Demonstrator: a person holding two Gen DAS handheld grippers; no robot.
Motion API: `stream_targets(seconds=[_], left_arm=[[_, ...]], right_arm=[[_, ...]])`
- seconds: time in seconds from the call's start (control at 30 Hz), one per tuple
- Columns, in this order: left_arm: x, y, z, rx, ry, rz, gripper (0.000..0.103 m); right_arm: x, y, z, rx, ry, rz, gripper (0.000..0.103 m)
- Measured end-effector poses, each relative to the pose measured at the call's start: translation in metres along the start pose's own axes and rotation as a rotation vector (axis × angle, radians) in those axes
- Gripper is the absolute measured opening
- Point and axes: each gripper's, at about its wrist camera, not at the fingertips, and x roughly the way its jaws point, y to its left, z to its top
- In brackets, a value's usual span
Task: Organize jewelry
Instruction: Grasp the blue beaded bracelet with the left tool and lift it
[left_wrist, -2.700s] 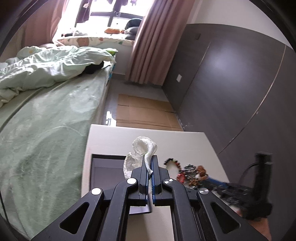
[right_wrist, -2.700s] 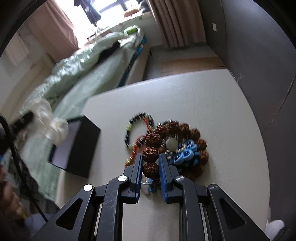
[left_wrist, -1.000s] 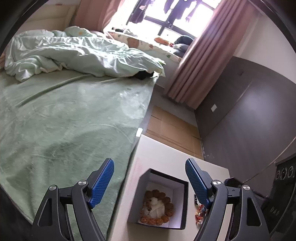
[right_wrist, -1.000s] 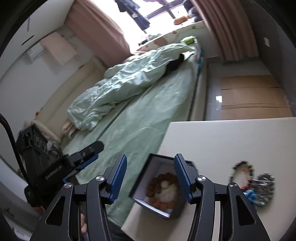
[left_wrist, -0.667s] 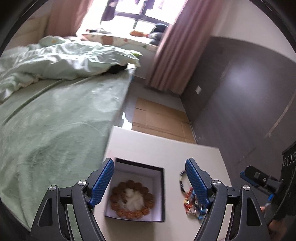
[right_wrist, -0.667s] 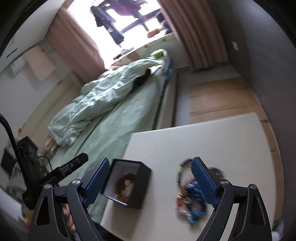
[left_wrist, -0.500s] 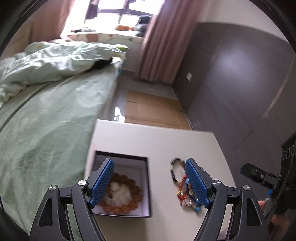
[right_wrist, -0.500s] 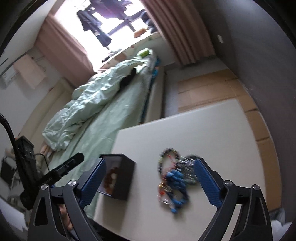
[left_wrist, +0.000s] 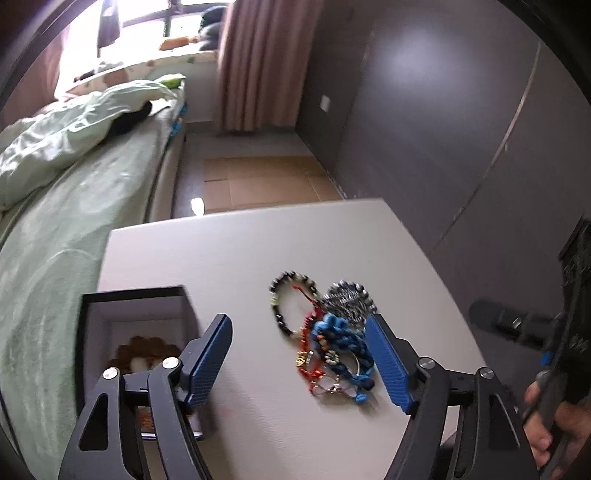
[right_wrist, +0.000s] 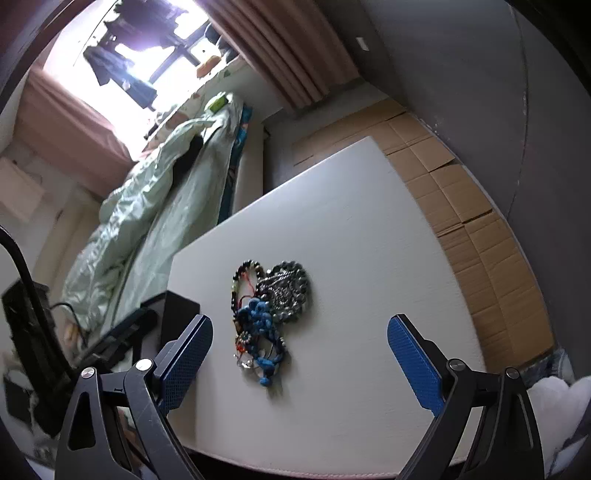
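A tangled pile of jewelry (left_wrist: 328, 332) lies on the white table (left_wrist: 240, 251): a dark bead bracelet (left_wrist: 284, 302), a silver chain piece (left_wrist: 349, 299), blue beads and red thread. It also shows in the right wrist view (right_wrist: 269, 306). An open black box (left_wrist: 129, 332) at the left holds a brown bead bracelet (left_wrist: 140, 350) around white padding. My left gripper (left_wrist: 301, 362) is open and empty above the table, with the pile between its fingers. My right gripper (right_wrist: 299, 362) is open and empty, above and just right of the pile.
A bed with green bedding (left_wrist: 66, 206) runs along the table's left side. A dark wardrobe wall (left_wrist: 461, 129) stands to the right. Flattened cardboard (right_wrist: 472, 206) covers the floor beyond the table. The box (right_wrist: 177, 310) shows behind my right gripper's left finger.
Both grippers opened after the brown bracelet and padding went into the box. Both views have since swung from the box toward the jewelry pile.
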Motion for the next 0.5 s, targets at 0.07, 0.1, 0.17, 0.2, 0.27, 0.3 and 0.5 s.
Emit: stream_targets(seconds=[0.07,0.1,0.17,0.2,0.27,0.3,0.5], left_arm=[[0.013,-0.007,-0.004,0.013,0.034,-0.003,0.067],[0.02,-0.011,-0.006,0.016,0.049,0.004,0.065],[0.032,-0.011,-0.008,0.018,0.068,0.01,0.058],[0.039,-0.012,-0.009,0.018,0.082,0.017,0.056],[0.046,-0.013,-0.011,0.019,0.096,0.016,0.055],[0.049,-0.013,-0.011,0.019,0.1,0.015,0.055],[0.064,-0.015,-0.016,0.019,0.138,0.0,0.051]], right_arm=[[-0.004,-0.006,0.001,0.02,-0.017,0.005,0.096],[-0.006,-0.008,0.001,0.026,-0.022,0.003,0.096],[-0.007,-0.01,0.001,0.035,-0.033,0.002,0.096],[-0.008,-0.011,0.002,0.034,-0.038,0.003,0.096],[-0.008,-0.013,0.003,0.026,-0.036,0.004,0.096],[-0.008,-0.014,0.003,0.024,-0.035,0.005,0.096],[-0.006,-0.016,0.005,0.015,-0.028,0.001,0.096]])
